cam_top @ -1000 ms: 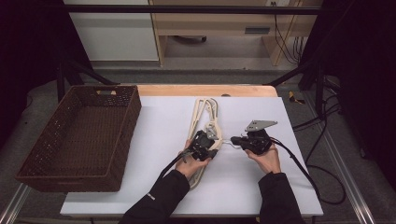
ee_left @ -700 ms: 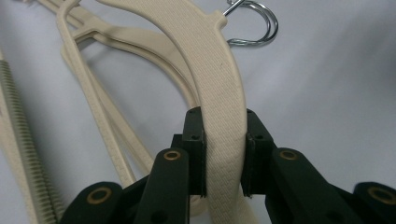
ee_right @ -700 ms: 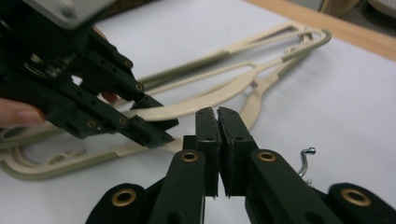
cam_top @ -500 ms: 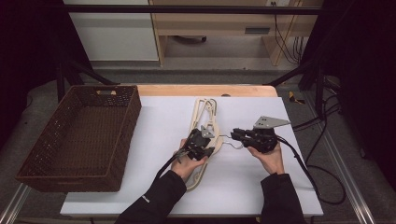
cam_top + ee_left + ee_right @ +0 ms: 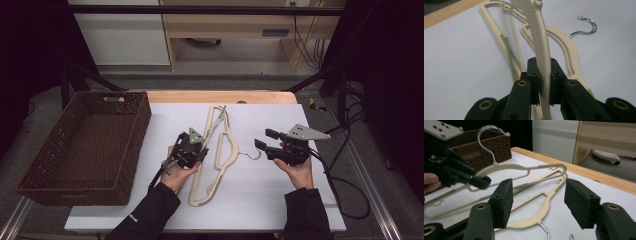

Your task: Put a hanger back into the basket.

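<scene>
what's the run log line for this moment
left gripper: shut on hanger, lifted | right gripper: open, apart | other hangers: flat on table | basket: at left

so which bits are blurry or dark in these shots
High view: the white table is evenly lit, the surroundings fall into black, and the image is soft overall. Left gripper view: the clamped hanger is sharp at the jaws, while the far hook blurs. Right gripper view: its own pads are soft, and the left gripper is dark and blurred.
</scene>
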Demonstrator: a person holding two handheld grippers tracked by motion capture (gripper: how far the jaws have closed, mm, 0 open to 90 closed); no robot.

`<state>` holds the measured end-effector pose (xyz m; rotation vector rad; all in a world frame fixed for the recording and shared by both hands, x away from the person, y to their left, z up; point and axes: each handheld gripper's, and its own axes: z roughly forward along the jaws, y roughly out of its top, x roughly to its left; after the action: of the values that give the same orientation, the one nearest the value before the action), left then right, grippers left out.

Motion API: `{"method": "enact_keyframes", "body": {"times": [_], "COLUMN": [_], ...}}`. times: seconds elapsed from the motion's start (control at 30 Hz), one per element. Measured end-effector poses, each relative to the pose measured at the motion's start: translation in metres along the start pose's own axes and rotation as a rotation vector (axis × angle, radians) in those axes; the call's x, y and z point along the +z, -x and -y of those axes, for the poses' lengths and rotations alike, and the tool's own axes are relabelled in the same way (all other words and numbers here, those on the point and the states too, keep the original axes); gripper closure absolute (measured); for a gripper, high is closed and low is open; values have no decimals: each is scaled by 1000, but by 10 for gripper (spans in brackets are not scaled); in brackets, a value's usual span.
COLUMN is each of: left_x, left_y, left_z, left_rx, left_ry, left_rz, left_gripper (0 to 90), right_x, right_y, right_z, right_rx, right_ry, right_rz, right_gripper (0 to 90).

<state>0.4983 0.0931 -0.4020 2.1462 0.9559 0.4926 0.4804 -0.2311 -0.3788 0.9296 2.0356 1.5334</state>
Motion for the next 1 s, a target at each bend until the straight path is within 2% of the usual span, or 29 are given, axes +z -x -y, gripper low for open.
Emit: {"method": "enact_keyframes", "body": {"times": [0.13,0.17,0.33,0.5,0.6,0.67,0.77,1.0], "left_x": [-11,-13,-24,-45,-63,-75,-93,-132], "left_y": [-18,-21,-32,-36,-37,-38,-37,-34], "left_z": [6,7,12,13,10,8,4,-11], "left_rx": [-36,-47,-31,-55,-30,-30,-23,43], "left_ry": [20,27,35,104,131,157,189,232], "left_rz": [-39,-35,-52,11,40,80,112,153], "left_gripper": [853,859,860,861,861,861,861,861], "right_x": [-1,-2,-5,-13,-18,-22,-26,-41], "right_y": [-1,-1,-1,-2,-4,-5,-7,-7], "right_z": [3,3,7,9,9,10,11,19], "right_rx": [10,13,20,35,43,49,60,79], "right_ry": [-4,-9,-16,-4,4,8,2,-3], "right_rz": [9,13,25,35,40,51,75,103], "right_gripper": [348,342,311,248,215,185,136,97]}}
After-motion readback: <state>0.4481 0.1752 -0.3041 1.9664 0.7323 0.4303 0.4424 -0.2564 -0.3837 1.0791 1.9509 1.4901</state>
